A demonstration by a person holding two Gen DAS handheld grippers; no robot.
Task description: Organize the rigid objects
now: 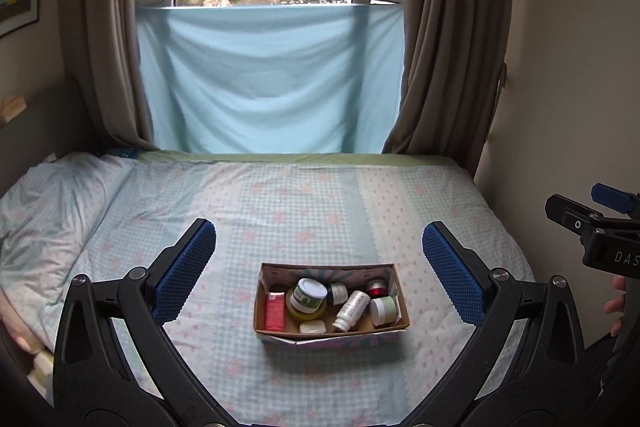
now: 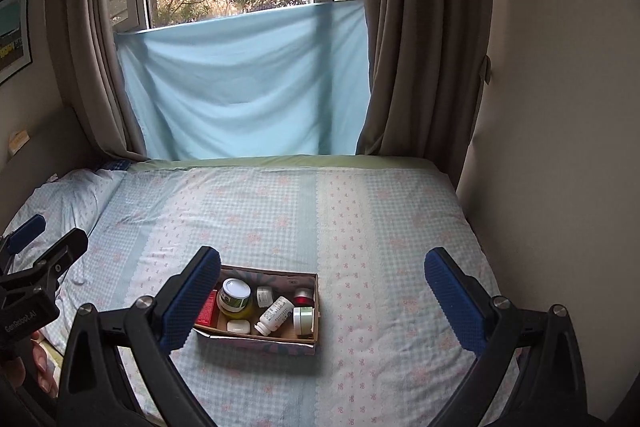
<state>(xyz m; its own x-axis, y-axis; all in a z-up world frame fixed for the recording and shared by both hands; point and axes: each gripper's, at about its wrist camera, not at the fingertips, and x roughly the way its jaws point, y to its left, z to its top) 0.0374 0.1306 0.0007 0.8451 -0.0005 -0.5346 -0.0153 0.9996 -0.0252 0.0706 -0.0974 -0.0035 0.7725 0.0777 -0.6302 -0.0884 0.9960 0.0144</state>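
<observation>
Left claw: spread wide, holding nothing, hovering above the bed with the box between its blue pads.
Right claw: also spread wide and empty; the box lies low to its left, partly behind the left finger.
Cardboard box: sits open-topped on the bed, near the front edge.
Box contents: a yellow jar with a white lid near the left, a red carton against the left wall, a white bottle lying tilted in the middle, a green jar at the right, a red-lidded jar behind it, a small white jar, and a small white case at the front.
Backdrop: pale blue cloth across the window, brown curtains on both sides.
</observation>
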